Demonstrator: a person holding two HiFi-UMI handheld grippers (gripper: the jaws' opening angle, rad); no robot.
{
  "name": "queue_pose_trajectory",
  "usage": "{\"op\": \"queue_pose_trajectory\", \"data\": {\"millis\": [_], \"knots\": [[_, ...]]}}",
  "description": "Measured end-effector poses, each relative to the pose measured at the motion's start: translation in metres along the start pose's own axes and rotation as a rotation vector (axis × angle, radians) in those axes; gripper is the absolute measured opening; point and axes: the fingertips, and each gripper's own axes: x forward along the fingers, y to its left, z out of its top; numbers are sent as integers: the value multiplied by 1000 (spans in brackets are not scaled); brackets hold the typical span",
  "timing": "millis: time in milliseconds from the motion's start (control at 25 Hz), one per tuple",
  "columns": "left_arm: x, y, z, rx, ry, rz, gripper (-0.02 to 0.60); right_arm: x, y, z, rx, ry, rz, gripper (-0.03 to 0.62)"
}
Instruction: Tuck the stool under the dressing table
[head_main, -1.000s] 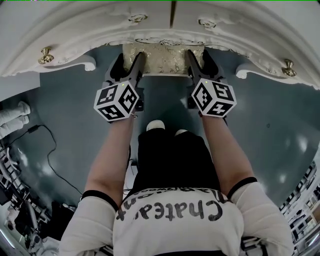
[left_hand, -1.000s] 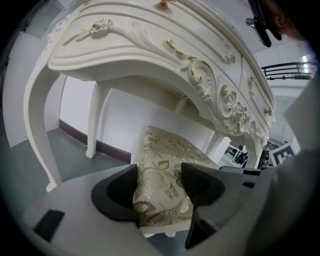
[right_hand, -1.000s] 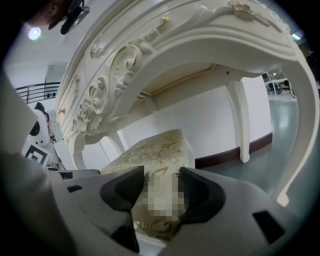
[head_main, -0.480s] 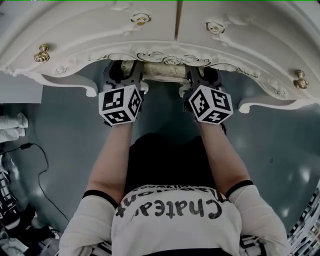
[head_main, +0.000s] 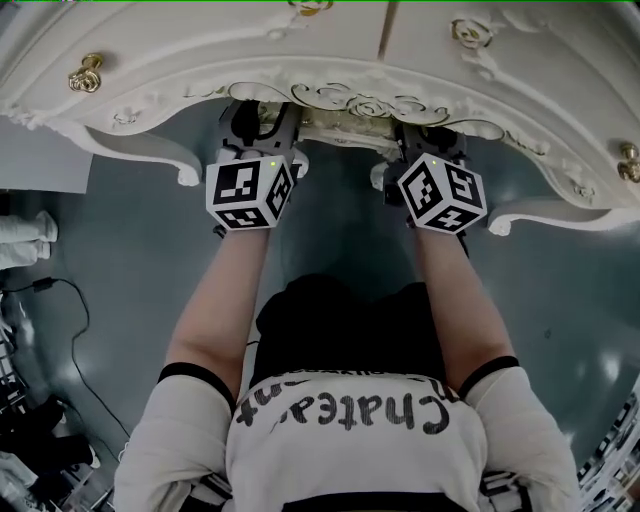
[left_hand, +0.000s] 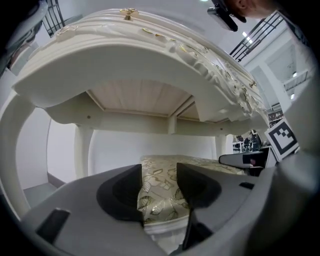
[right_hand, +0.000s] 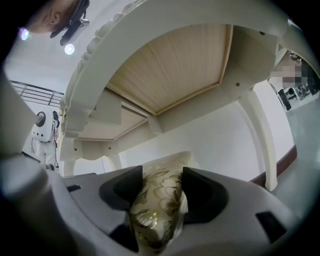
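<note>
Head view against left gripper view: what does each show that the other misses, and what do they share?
Only the head view: the person's forearms, the white printed shirt and a black cable on the floor.

Only the left gripper view, plainly: the stool's gold floral padded seat, sitting between the closing jaws of the left gripper, and the table's pale wooden underside with its cream legs.

Both: the cream carved dressing table and that gripper.

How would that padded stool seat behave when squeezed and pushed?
Probably soft: the stool seat bulges between the jaws of the right gripper. Its shiny fabric might slip a little. On the smooth floor, it likely slides rather than tips.
</note>
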Motion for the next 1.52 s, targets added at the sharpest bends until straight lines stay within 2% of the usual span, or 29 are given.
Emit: {"op": "queue_pose_trajectory", "data": {"millis": [280, 480, 560, 640, 760, 920, 1040, 1200, 1320, 1440, 1520], "knots": [[5, 0, -3, -31, 52, -26, 230, 4, -3, -1, 26, 17, 39, 262], [4, -2, 0, -30, 37, -24, 221, 5, -3, 4, 14, 9, 33, 264], [-1, -4, 0, -38, 43, -31, 201, 2, 0, 6, -16, 17, 26, 264], [-9, -8, 1, -70, 61, -50, 120, -5, 7, 10, -92, 30, 20, 264], [-29, -22, -2, -111, 167, -79, 120, -30, 18, 10, -146, 111, -8, 264], [-71, -46, 5, -161, 322, -121, 63, -77, 28, 3, -83, 288, -73, 264], [-94, -60, 33, -199, 389, -133, 46, -111, 47, 13, -76, 407, -91, 264], [-116, -73, 92, -246, 431, -146, 35, -146, 80, 53, -42, 495, -84, 264], [-128, -88, 145, -275, 436, -183, 25, -159, 110, 99, -28, 504, -44, 262], [-140, -106, 196, -287, 440, -222, 25, -166, 131, 152, -14, 469, -18, 254], [-145, -115, 229, -287, 425, -237, 25, -167, 143, 186, -6, 431, -7, 226]]}}
